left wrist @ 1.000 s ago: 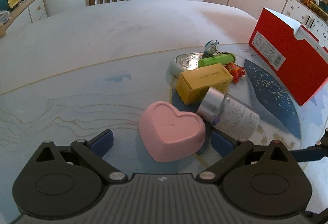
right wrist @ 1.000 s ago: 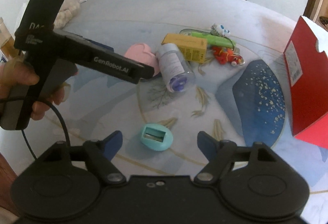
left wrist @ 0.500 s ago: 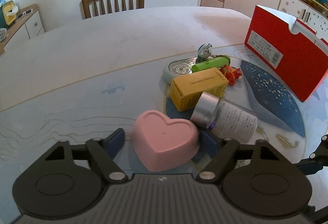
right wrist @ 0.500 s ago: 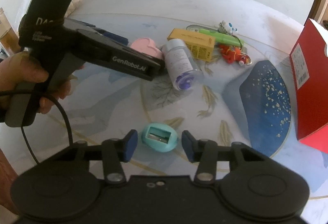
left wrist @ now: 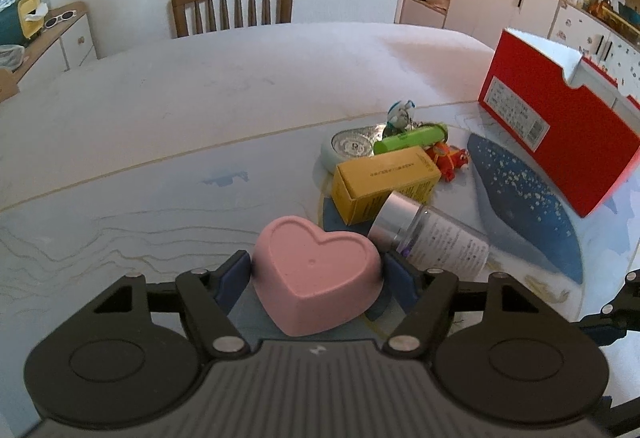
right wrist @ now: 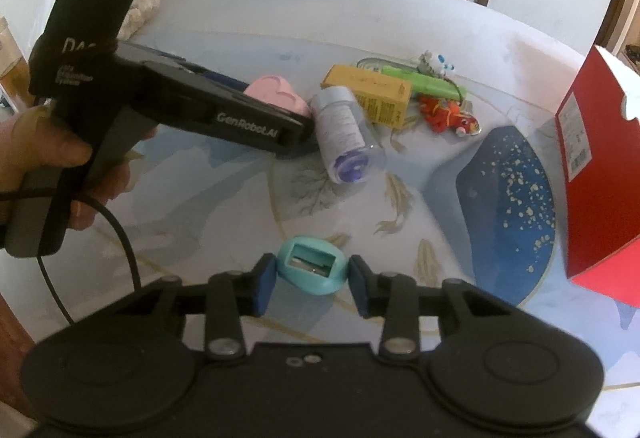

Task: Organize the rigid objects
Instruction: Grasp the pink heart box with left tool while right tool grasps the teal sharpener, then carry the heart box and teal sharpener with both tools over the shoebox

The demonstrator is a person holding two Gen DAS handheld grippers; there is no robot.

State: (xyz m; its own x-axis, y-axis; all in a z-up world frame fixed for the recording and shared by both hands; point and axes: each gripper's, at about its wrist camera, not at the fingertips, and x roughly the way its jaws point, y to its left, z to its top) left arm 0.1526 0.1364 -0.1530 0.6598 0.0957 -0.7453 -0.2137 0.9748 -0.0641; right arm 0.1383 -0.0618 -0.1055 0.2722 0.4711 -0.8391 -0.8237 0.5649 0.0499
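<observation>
A pink heart-shaped box [left wrist: 316, 278] sits on the table between the blue pads of my left gripper [left wrist: 316, 270], and both pads press its sides. From the right wrist view the same heart [right wrist: 276, 93] shows behind the left gripper's body [right wrist: 224, 117], which a hand [right wrist: 60, 153] holds. A teal sharpener [right wrist: 312, 270] lies on the table between the fingers of my right gripper [right wrist: 311, 274]. Those jaws are closing; the left pad is at the sharpener's edge and a thin gap shows at the right pad.
A clear bottle with a silver cap [left wrist: 436, 242] lies beside the heart. Behind it are a yellow carton [left wrist: 384, 177], a green tube [left wrist: 408, 137], a round tin [left wrist: 352, 147], an orange toy [left wrist: 448, 157] and a small figurine [left wrist: 400, 113]. A red shoebox [left wrist: 560, 129] stands at right, a chair [left wrist: 232, 3] beyond.
My left jaws closed from wide apart onto the pink heart. My right jaws narrowed from wide open to just around the teal sharpener. Neither object has moved.
</observation>
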